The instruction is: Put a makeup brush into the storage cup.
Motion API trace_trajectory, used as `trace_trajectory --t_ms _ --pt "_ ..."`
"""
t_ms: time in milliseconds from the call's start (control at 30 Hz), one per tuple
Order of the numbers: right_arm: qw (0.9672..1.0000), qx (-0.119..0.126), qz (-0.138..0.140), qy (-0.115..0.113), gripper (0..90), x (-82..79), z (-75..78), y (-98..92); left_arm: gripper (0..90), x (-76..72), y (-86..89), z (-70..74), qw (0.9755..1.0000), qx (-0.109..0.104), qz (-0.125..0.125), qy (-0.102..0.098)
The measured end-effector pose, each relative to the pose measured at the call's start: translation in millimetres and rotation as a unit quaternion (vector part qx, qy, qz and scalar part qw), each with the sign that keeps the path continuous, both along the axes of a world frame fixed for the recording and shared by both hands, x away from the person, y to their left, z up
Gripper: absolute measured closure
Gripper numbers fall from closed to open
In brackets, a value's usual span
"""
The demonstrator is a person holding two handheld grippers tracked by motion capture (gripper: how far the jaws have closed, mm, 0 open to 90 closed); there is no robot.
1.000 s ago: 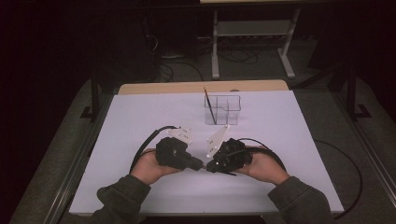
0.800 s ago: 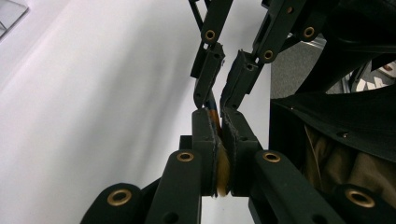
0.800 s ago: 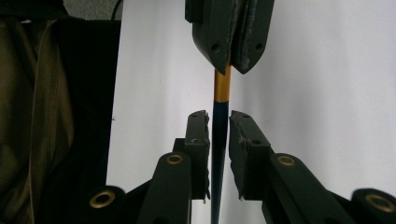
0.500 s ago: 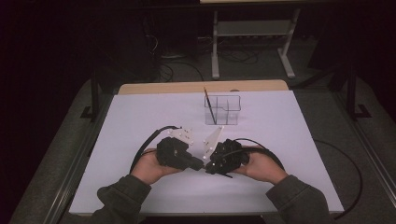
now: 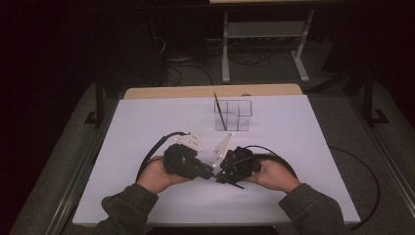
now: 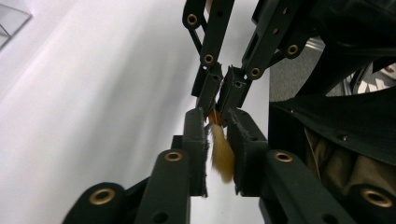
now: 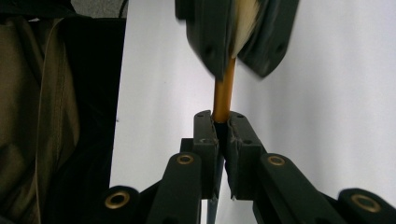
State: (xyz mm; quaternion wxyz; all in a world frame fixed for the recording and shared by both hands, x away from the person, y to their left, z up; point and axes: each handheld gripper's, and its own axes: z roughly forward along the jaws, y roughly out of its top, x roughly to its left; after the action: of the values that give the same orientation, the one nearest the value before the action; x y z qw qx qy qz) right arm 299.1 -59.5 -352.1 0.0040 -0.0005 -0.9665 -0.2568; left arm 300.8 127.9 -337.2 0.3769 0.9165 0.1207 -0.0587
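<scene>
My two grippers meet tip to tip over the white table near its front edge. The right gripper [image 7: 222, 119] is shut on a paintbrush [image 7: 223, 91] at its golden ferrule, and the dark handle end [image 5: 238, 185] pokes out behind it. The brush's tan bristles [image 6: 221, 156] lie between the pads of my left gripper [image 6: 218, 115]. Its jaws have just been opening, and a thin gap shows on each side of the bristles. In the high view the left gripper [image 5: 209, 172] and the right gripper [image 5: 219, 175] almost touch.
A clear divided organizer [image 5: 233, 115] stands at the back middle of the white sheet [image 5: 147, 127], with another dark brush [image 5: 219, 110] upright in it. Black cables loop beside both hands. A dark floor and a metal rack lie beyond the table.
Both hands have stayed tip to tip at the same spot. The grey plates on the grippers have wobbled slightly.
</scene>
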Motion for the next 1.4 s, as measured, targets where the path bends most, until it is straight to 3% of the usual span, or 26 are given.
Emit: trace_trajectory --t_ms 433,1400 --pt "0.9999 -0.001 -0.012 -0.001 82.7 3.6 -3.7 -10.7 65.8 -0.5 14.9 -1.4 0.9996 -0.009 0.025 -0.006" --pt "0.9983 0.011 -0.057 0.01 82.7 23.9 3.2 -28.9 60.7 -5.5 47.2 -16.7 0.9974 -0.027 0.066 -0.005"
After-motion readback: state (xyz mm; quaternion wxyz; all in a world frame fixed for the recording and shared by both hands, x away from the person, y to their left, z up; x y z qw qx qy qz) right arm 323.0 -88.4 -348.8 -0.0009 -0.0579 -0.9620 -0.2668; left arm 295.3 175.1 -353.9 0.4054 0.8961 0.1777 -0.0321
